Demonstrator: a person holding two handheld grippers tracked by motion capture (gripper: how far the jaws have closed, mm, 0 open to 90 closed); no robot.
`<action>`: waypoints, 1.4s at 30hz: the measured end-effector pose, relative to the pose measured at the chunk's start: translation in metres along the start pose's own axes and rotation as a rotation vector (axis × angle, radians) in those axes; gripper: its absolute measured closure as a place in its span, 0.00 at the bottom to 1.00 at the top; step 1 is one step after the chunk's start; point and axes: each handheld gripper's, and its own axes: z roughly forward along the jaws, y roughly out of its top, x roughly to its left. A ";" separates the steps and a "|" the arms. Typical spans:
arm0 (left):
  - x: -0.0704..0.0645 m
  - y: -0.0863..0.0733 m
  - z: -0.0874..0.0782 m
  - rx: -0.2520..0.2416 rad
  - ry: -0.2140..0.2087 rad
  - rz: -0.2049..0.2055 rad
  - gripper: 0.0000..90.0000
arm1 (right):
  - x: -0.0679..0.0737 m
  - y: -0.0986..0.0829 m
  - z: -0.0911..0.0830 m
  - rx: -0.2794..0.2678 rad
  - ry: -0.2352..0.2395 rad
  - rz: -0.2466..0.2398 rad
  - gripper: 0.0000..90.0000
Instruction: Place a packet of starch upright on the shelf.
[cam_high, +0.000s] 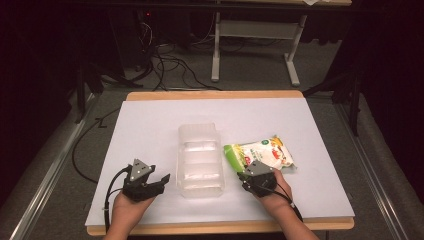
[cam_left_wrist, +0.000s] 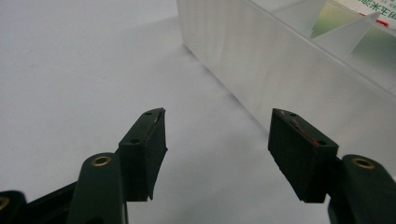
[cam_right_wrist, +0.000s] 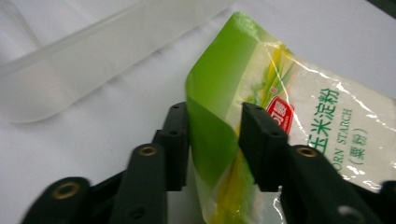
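Observation:
A green and white bag of corn starch (cam_high: 265, 152) lies on the white table top, right of a clear plastic container (cam_high: 200, 131) with dividers. My right gripper (cam_high: 243, 176) is at the bag's near left end. In the right gripper view its jaws (cam_right_wrist: 215, 126) are pressed on both sides of the bag's green end (cam_right_wrist: 212, 98), which stands up between them. My left gripper (cam_high: 161, 182) rests open left of the container's near corner. In the left gripper view its jaws (cam_left_wrist: 217, 135) are spread with only bare table between them, and the container's wall (cam_left_wrist: 261, 60) is just ahead to the right.
The white board (cam_high: 150, 125) covers a wooden table. The container (cam_right_wrist: 70, 70) lies to the left of the bag in the right gripper view. Beyond the table are cables on the floor (cam_high: 170, 65) and a white table frame (cam_high: 252, 30).

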 end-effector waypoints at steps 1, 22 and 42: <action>0.000 0.000 0.000 0.000 0.000 0.000 0.42 | -0.001 0.001 -0.002 -0.007 -0.001 0.000 0.80; -0.002 0.000 0.001 0.009 0.003 0.006 0.42 | -0.047 0.001 -0.057 -0.238 0.009 0.198 1.00; 0.000 0.000 0.002 0.007 0.005 0.009 0.42 | -0.076 0.007 -0.102 -0.454 -0.055 0.243 1.00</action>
